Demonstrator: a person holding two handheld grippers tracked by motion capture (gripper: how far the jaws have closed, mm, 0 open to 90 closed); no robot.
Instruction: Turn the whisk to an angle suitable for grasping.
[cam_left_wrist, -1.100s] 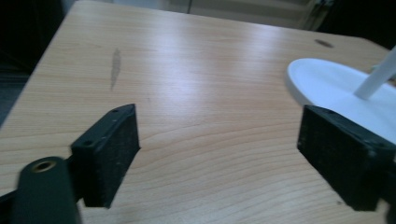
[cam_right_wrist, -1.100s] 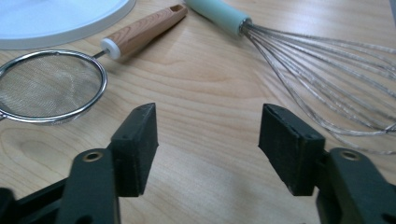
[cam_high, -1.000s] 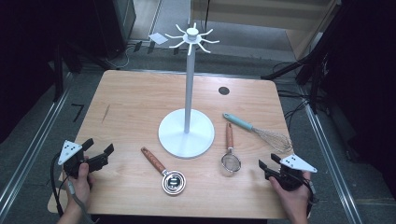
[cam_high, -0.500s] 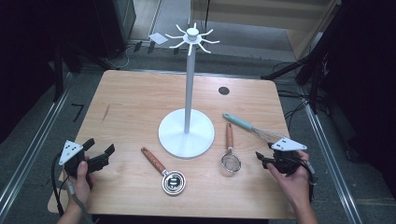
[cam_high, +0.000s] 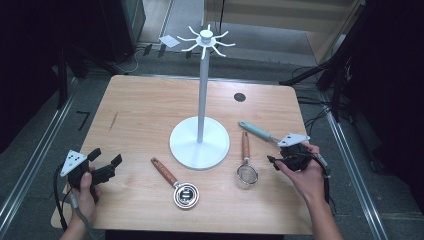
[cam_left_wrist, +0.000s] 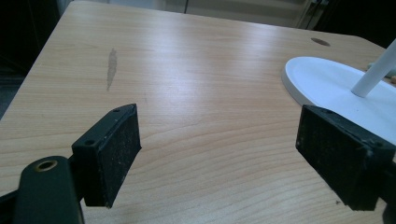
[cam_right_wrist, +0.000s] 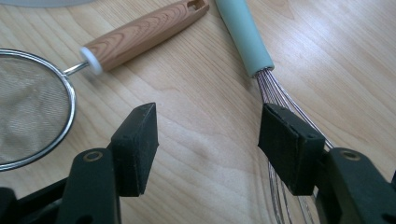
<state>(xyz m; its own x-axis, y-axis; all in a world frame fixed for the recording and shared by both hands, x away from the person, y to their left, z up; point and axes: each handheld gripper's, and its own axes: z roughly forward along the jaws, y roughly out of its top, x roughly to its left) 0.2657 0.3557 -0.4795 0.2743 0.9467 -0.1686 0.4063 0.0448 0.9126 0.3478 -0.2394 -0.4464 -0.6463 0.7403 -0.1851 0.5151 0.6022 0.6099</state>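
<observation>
Jaws on your right gripper stand well apart and have just been opening; nothing lies between them but bare wood. In the right gripper view the whisk, with its pale green handle running to the top of the frame, passes just under the right-hand jaw, its wires fanning toward the lower right. The strainer fills the left edge, its wooden handle slanting to the upper middle. From above, this gripper sits at the right of the frame, close by the whisk and near the strainer.

Your left gripper is also open and empty, held over the tabletop at the lower left of the high view, well apart from everything; the white stand shows at the right of its own view.

You look to be in the approach step, choosing a utensil for the stand with its hooks at the top. Next you need to centre the jaws across one handle, likely the whisk's, then lower and close. A measuring cup waits at the lower middle.
</observation>
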